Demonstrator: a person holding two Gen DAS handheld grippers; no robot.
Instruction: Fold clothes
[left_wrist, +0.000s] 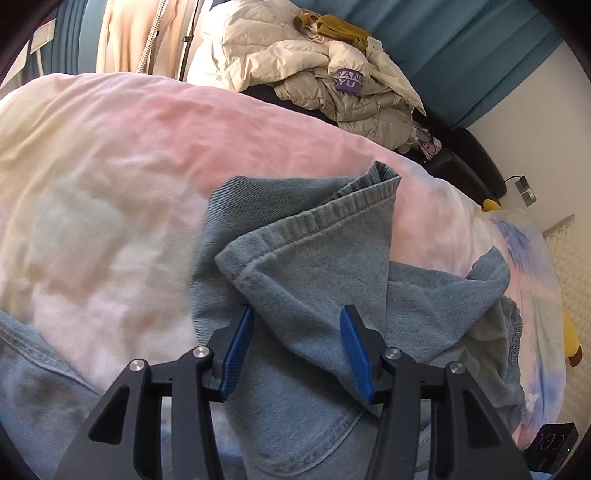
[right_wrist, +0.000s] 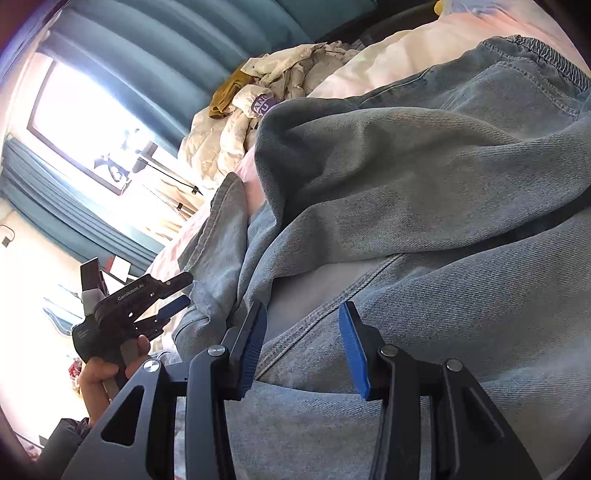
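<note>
Jeans (left_wrist: 306, 280) look soft and floppy on the bed (left_wrist: 110, 155); our left gripper (left_wrist: 297, 314) and right gripper (right_wrist: 303, 312) both pinch bunched denim, best held by the hem.

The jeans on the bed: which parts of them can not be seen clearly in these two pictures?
- Left wrist view: the lower part of the jeans is cut off by the bottom edge and covered by the left gripper.
- Right wrist view: the denim fills the frame; its full shape runs past the edges, and the right gripper hides the near part.
- Both views: whether either gripper's jaws press the cloth cannot be told.
</note>
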